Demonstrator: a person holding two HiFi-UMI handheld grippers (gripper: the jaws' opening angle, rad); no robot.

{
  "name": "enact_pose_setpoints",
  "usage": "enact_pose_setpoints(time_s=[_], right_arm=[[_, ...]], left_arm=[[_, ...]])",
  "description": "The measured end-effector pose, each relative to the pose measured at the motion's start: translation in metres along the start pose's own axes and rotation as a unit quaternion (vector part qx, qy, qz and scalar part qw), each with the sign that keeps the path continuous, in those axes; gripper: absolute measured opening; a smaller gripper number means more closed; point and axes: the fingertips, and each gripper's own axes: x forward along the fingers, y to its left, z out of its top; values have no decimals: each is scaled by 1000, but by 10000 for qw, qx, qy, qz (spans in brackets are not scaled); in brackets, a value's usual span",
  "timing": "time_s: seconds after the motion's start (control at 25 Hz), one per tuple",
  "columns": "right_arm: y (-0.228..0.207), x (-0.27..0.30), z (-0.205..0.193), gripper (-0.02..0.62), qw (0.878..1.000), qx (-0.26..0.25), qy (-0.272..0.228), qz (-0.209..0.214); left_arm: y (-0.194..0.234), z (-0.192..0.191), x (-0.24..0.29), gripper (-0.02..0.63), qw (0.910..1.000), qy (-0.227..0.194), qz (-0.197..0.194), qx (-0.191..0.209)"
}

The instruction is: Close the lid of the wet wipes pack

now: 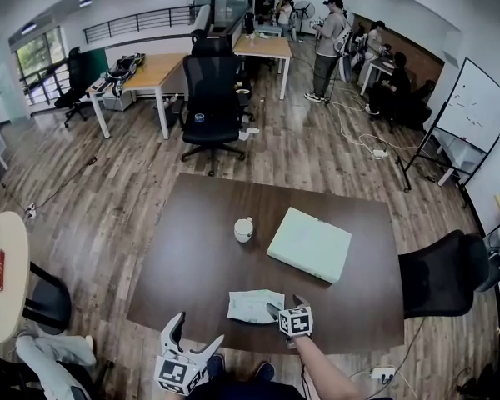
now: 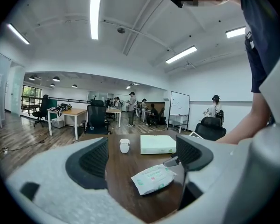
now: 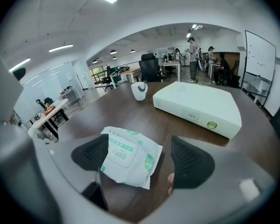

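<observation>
The wet wipes pack (image 1: 254, 305) (image 2: 153, 178) (image 3: 128, 156) is white and green and lies flat on the dark brown table (image 1: 192, 248) near its front edge. In the right gripper view its lid flap lies flat on top. My right gripper (image 1: 285, 305) (image 3: 137, 155) hangs just above the pack's right end, pointing steeply down. It is open, and the pads touch nothing. My left gripper (image 1: 196, 333) (image 2: 142, 155) is also open and empty. It is held off the table's front edge, left of the pack, pointing roughly level across the table.
A pale green flat box (image 1: 310, 243) (image 3: 196, 106) lies behind the pack to the right, and a small white cup (image 1: 244, 229) (image 2: 124, 145) stands behind it. A black office chair (image 1: 442, 277) stands at the table's right edge. People stand far back in the room.
</observation>
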Motion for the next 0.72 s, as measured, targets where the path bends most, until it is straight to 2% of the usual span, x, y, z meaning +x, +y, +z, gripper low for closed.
enact_pose_setpoints(time_s=[0.12, 0.4, 0.72], right_arm=[[10, -24, 4, 435, 9995, -97, -254, 131], [29, -91, 13, 428, 9954, 223, -857, 353], [36, -178, 38, 425, 9848, 354, -1671, 322]], left_arm=[[-2, -1, 5, 443, 9999, -7, -104, 18], [-11, -3, 15, 442, 9993, 61, -360, 42], [-10, -10, 15, 445, 9987, 175, -466, 67]])
